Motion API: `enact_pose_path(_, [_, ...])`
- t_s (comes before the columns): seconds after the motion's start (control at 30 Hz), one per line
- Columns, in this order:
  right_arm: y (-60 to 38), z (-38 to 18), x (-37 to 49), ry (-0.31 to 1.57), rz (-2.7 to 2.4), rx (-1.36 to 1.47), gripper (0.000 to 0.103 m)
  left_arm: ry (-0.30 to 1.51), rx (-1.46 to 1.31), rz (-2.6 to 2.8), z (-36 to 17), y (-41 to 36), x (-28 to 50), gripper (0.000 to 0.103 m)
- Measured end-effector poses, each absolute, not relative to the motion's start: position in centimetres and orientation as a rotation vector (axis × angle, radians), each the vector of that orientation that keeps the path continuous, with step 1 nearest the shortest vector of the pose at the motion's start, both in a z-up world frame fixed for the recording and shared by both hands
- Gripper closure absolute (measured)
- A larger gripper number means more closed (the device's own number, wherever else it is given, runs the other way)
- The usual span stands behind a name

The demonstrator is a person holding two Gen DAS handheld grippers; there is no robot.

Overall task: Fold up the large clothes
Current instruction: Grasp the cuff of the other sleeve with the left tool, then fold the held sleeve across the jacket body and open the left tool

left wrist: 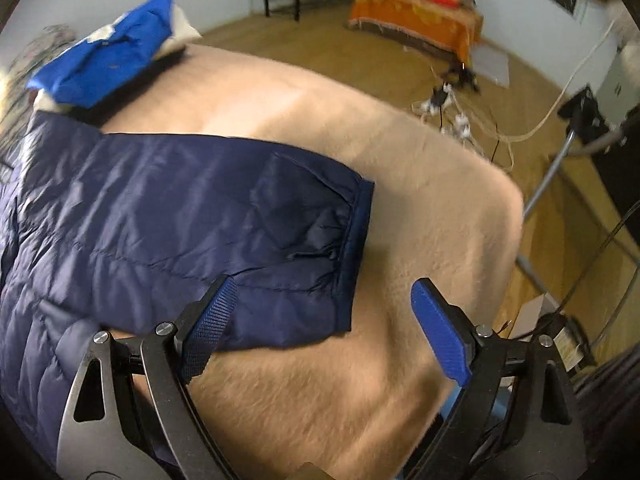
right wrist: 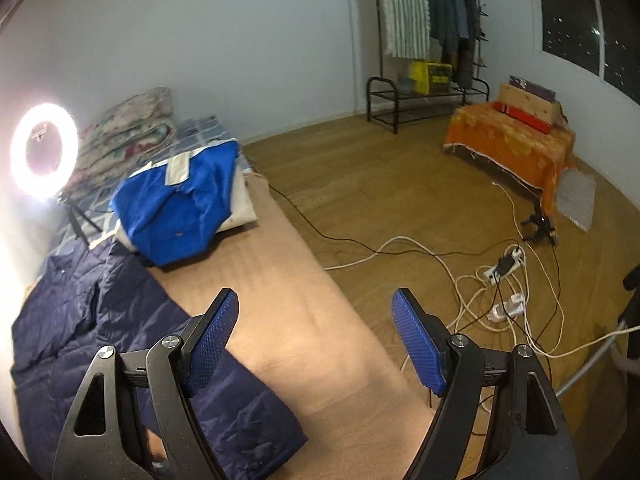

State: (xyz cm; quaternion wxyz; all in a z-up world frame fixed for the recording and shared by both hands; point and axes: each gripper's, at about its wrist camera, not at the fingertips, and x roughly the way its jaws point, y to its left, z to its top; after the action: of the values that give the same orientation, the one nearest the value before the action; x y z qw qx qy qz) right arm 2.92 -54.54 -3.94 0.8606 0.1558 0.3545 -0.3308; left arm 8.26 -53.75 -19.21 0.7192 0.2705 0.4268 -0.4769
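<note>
A navy quilted puffer jacket (left wrist: 132, 216) lies flat on a beige fleece blanket (left wrist: 400, 184), one sleeve stretched out with its cuff (left wrist: 354, 248) toward the blanket's corner. My left gripper (left wrist: 322, 292) hovers open just above the sleeve's end, its left finger (left wrist: 212, 320) over the fabric, nothing pinched. In the right wrist view the same jacket (right wrist: 80, 312) spreads at the left on the blanket (right wrist: 304, 320). My right gripper (right wrist: 314, 308) stands open over the bare blanket beside the jacket's edge, holding nothing.
A folded bright blue and white garment (right wrist: 180, 200) sits at the blanket's far end (left wrist: 104, 60). A lit ring light (right wrist: 44, 150) stands at the left. Cables and a power strip (right wrist: 504, 268) trail over the wooden floor. An orange-covered bench (right wrist: 512, 144) and a clothes rack (right wrist: 436, 20) stand farther off.
</note>
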Motion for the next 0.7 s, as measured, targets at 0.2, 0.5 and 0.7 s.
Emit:
enact_pose_path(0.2, [-55.0,-4.2,2.9,0.74,-0.686,0.359,0.024,0.889,0.759,-0.975,-21.5,-56.3,8.2,0.023])
enact_pose_path(0.5, [-54.3,-3.7,3.3,0.716,-0.666,0.366,0.024,0.983,0.7,-0.978,-21.8,-56.7,10.0,0.088])
enact_pose_path(0.7, [-53.8,-3.3,3.7,0.707,-0.67,0.344,0.024,1.056,0.5,-1.012,-18.2,-54.3,13.0,0.096])
